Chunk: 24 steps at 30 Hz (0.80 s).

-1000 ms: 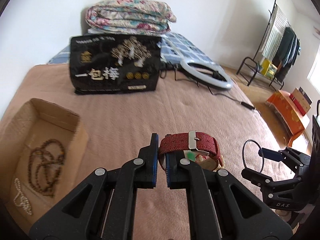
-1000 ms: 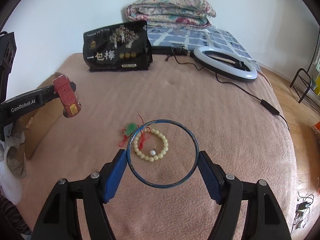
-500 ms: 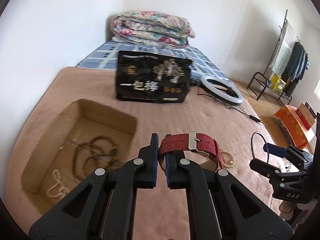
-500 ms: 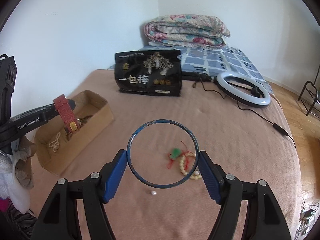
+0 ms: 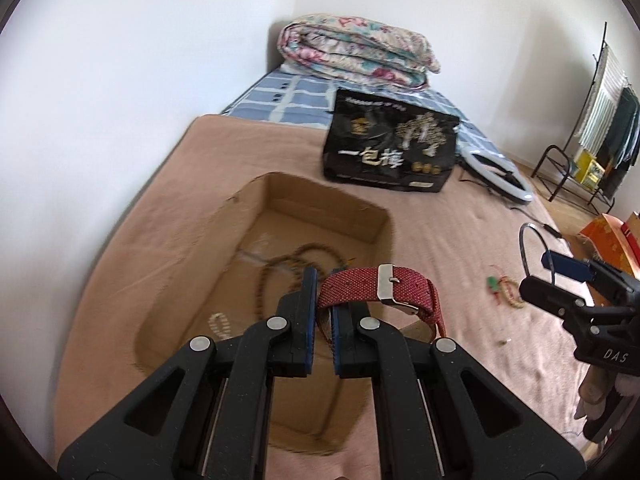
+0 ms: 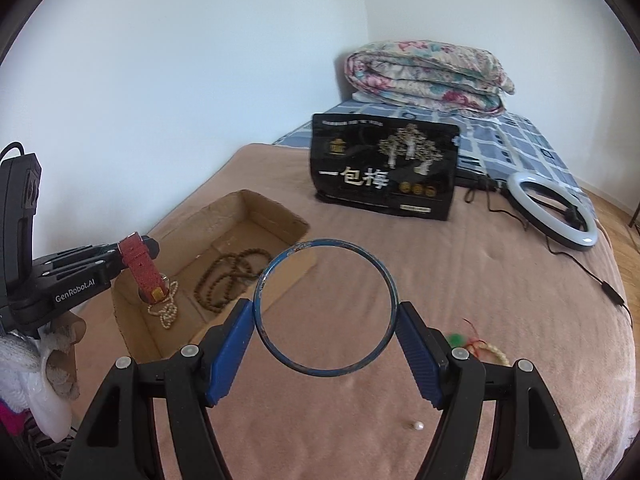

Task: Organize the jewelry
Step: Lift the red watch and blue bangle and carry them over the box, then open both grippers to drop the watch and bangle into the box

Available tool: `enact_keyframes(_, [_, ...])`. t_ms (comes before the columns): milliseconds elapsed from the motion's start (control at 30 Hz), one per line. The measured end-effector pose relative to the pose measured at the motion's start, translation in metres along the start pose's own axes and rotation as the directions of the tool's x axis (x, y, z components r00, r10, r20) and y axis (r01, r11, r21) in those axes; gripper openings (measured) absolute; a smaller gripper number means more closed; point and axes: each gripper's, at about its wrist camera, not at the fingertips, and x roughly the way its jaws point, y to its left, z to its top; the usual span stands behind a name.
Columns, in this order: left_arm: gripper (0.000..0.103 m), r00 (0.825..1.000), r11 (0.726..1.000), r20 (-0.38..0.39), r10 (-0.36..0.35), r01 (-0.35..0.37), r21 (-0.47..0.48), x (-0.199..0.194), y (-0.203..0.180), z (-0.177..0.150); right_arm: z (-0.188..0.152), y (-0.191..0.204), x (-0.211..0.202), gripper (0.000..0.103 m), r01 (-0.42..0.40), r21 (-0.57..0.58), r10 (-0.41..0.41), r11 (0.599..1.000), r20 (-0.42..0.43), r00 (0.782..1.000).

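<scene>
Scene: A bed under a tan blanket (image 6: 480, 280), with an open cardboard box (image 6: 264, 210) near the wall.
Left gripper (image 5: 322, 300): Clenched on the red woven watch strap (image 5: 404, 286), which hung over the box's near end.
Right gripper (image 6: 326, 320): Jaws stood wide but pressed against both sides of a blue bangle (image 6: 280, 354), holding it upright above the blanket just beside the box.
What had changed: A second earlier both grippers were over the middle of the bed, the box off to the left edge. Both had since swung toward the wall, so the box lay directly under the left gripper and close to the right one.
Box contents: A brown bead necklace (image 6: 224, 280) and a pale pearl strand (image 6: 168, 314) lay on the bottom.
Left on the blanket: A cream bead bracelet (image 6: 494, 352) with red cord and green charm, plus a loose pearl (image 6: 418, 425).
Meaning for the task: The carry seemed nearly done; letting the strap and bangle go into the box looked like the next step, with the bracelet and pearl left to collect.
</scene>
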Motion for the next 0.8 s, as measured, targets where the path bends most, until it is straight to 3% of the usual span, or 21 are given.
enact_keyframes(500, [0.004, 0.995, 0.998, -0.069, 0.067, -0.067, -0.002, 0.004, 0.046, -0.026, 0.017, 0.042, 0.042, 0.074, -0.069, -0.013, 0.068, 0.998, -0.011, 0.998])
enact_keyframes(800, [0.004, 0.994, 0.998, -0.092, 0.065, -0.066, -0.014, 0.008, 0.053, -0.029, 0.023, 0.062, 0.071, 0.074, -0.096, -0.027, 0.095, 0.995, -0.034, 0.995])
